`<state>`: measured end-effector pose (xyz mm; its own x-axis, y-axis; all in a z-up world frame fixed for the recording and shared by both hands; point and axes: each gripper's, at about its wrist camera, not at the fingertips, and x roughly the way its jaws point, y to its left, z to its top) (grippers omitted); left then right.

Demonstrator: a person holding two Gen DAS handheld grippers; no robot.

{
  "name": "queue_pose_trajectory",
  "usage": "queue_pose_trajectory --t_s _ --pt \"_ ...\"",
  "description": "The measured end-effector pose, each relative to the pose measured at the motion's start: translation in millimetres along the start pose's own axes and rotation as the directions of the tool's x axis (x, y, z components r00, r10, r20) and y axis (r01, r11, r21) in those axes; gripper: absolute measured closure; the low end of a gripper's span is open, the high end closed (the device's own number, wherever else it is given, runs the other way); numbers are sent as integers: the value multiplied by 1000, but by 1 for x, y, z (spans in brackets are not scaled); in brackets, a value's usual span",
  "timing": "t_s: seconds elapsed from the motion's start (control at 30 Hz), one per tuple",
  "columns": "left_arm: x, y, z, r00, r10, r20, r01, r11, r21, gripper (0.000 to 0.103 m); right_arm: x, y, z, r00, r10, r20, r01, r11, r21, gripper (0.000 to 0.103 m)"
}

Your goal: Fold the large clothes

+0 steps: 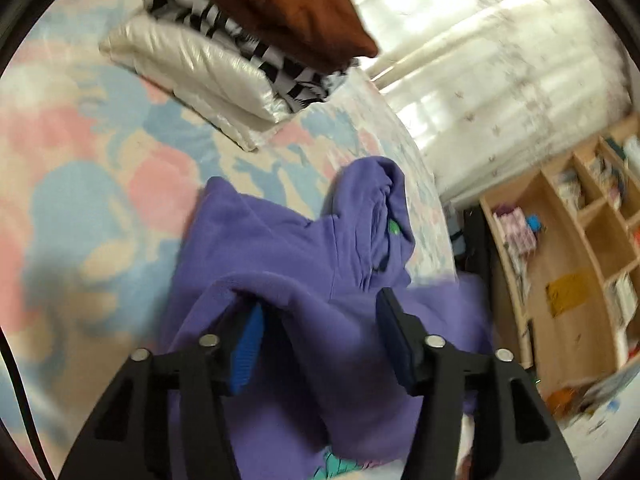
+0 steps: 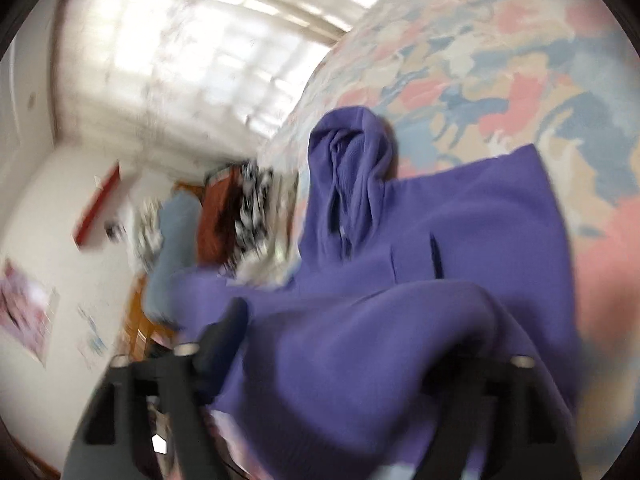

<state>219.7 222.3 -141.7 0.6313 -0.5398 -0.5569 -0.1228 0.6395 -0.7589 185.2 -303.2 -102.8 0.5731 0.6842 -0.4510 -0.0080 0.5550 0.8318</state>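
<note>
Left gripper: fingers parted over purple hoodie | right gripper: fingers wide, hoodie between | folded stack beyond hoodie

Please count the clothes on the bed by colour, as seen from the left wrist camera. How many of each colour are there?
Purple: 1, the hoodie
Brown: 1, top of the stack
Black-and-white: 1, middle of the stack
Cream: 1, bottom of the stack
Total: 4
</note>
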Motion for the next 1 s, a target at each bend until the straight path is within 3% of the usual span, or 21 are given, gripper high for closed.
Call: queue_pose_trajectory --t_s 0.07,0.17,0.27,0.4,0.53,0.73,0.83,0.9,0.93,0.97,1.0 --pt "10 2 9 998 47 35 -47 999 7 40 13 -16 16 997 83 9 -83 993 84 22" --pt "23 6 20 994 101 43 -103 994 47 39 19 -23 27 996 82 41 -85 992 88 22" --pt "34 7 29 984 170 44 -174 976 128 39 22 -23 35 999 8 47 -9 999 36 22" --pt "55 0 33 965 263 16 -253 910 328 38 24 -22 42 979 -191 75 199 972 -128 22" --pt "82 -13 32 935 353 8 -308 805 506 37 44 -22 46 921 -379 96 389 863 -323 22" --pt "116 -40 33 904 426 47 -345 658 670 37 81 -28 49 871 -486 72 464 763 -450 22" --pt "138 -53 28 875 476 91 -378 552 743 37 101 -22 45 825 -556 104 520 672 -527 24" --pt "153 -61 19 851 508 135 -398 454 797 39 116 -21 41 784 -605 137 560 596 -575 35" --pt "157 -65 15 844 514 151 -400 419 815 53 122 -20 39 766 -625 147 575 566 -590 48" --pt "162 -68 11 838 522 158 -397 385 833 76 125 -19 39 758 -635 151 581 550 -600 62" --pt "167 -72 7 823 538 181 -409 343 845 85 125 -18 39 749 -643 162 591 538 -601 71"
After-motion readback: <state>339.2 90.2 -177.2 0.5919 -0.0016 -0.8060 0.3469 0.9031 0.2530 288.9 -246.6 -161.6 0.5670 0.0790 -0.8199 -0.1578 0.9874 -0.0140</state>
